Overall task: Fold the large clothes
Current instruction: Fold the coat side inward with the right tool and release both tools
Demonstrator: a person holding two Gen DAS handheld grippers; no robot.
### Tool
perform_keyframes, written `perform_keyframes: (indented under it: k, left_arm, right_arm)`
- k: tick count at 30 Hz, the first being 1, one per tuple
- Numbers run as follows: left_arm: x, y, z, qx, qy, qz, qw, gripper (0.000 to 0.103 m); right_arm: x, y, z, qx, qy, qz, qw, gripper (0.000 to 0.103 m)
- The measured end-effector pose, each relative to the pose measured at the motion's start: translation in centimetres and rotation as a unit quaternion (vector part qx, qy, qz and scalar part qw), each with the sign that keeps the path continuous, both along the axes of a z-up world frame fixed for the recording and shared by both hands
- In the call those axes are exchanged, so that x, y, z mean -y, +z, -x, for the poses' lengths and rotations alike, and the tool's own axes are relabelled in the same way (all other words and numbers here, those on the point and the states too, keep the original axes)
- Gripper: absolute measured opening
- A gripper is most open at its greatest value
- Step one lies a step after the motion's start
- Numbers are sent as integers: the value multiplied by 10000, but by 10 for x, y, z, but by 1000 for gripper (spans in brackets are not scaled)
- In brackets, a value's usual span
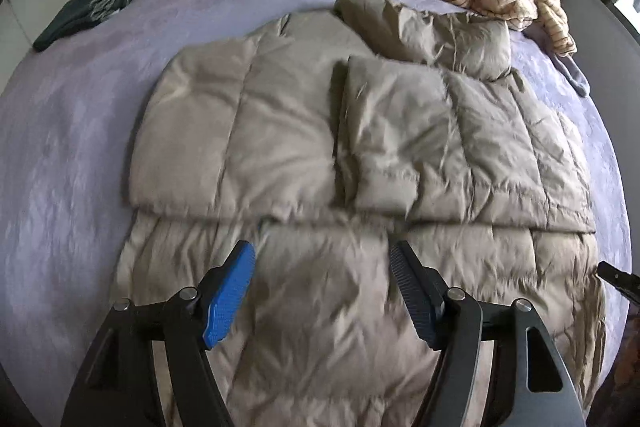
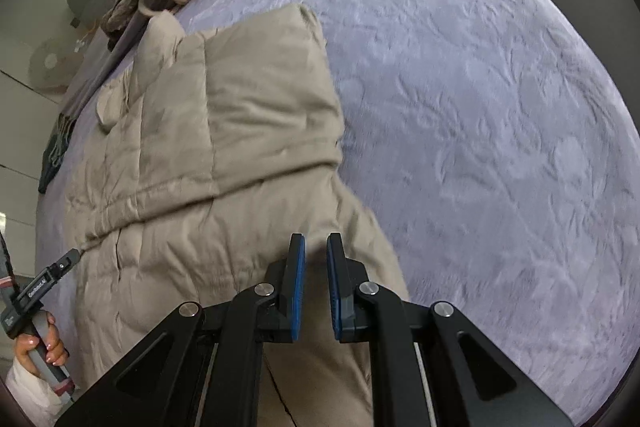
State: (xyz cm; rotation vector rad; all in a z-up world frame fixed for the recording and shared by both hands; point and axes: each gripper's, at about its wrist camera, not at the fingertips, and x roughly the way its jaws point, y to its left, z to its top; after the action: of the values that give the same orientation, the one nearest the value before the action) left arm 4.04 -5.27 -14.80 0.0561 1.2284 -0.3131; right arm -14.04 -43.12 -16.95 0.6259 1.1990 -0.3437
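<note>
Left wrist view | left tool [image 1: 322, 261] gapes wide above coat [image 1: 320, 147] hem, coat running lengthwise ahead | right tool [image 2: 316, 247] nearly closed, pinching hem edge, nearer.

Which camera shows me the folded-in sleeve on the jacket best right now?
The left wrist view: the sleeve lies in full across the middle of the jacket, cuff and all. The right wrist view sees the jacket from its side edge, with only a small flap visible, the sleeve's outline unclear.
</note>
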Motion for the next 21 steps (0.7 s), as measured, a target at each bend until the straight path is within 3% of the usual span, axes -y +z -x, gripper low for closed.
perform_keyframes:
  k: [3, 4, 5, 10, 17, 21]
  left_arm:
    - [-5, -3, 11, -131, 78, -39, 9999, 76]
    - [-6, -3, 15, -112, 98, -54, 9999, 97]
    - [-8, -3, 18, -70, 119, -69, 9999, 103]
    - [-15, 1, 34, 1, 100, -115, 9999, 103]
    - [-45, -7, 52, -331, 83, -126, 9993, 103]
    - [-70, -12, 66, -492, 83, -228, 9985, 103]
  right_arm:
    - [-3, -3, 1, -44, 0, -38, 10000, 12]
    - [-4, -1, 3, -39, 13, -43, 10000, 12]
    - [-7, 0, 4, -42, 25, -37, 10000, 12]
    - [-16, 3, 10, -46, 44, -106, 9999, 25]
    - [-42, 6, 29, -13, -88, -86, 9999, 27]
    - [-64, 7, 43, -78, -123, -45, 9999, 45]
